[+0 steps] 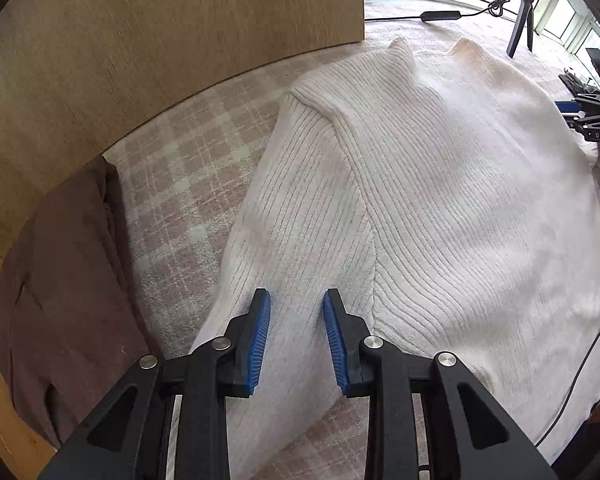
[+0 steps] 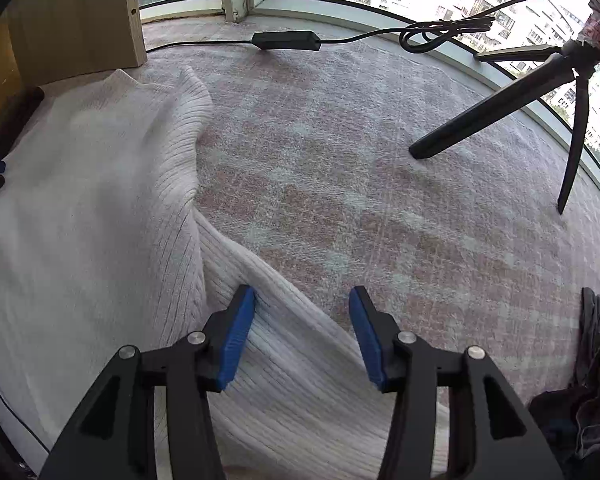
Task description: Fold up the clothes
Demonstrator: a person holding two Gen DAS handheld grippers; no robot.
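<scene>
White ribbed sweater (image 1: 440,184) lies flat on checked carpet (image 2: 380,200). Left gripper (image 1: 297,300) partly open over left sleeve, apparently gripping nothing. Right gripper (image 2: 302,300) wider, astride right sleeve edge, empty. Clear carpet rightward to tripod (image 2: 500,120); wooden panel (image 1: 160,40) bounds left.

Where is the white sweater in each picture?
Left wrist: the sweater fills the middle and right, under the left gripper.
Right wrist: it fills the left side, one sleeve running under the right gripper.
Shared landmark: the tripod.
</scene>
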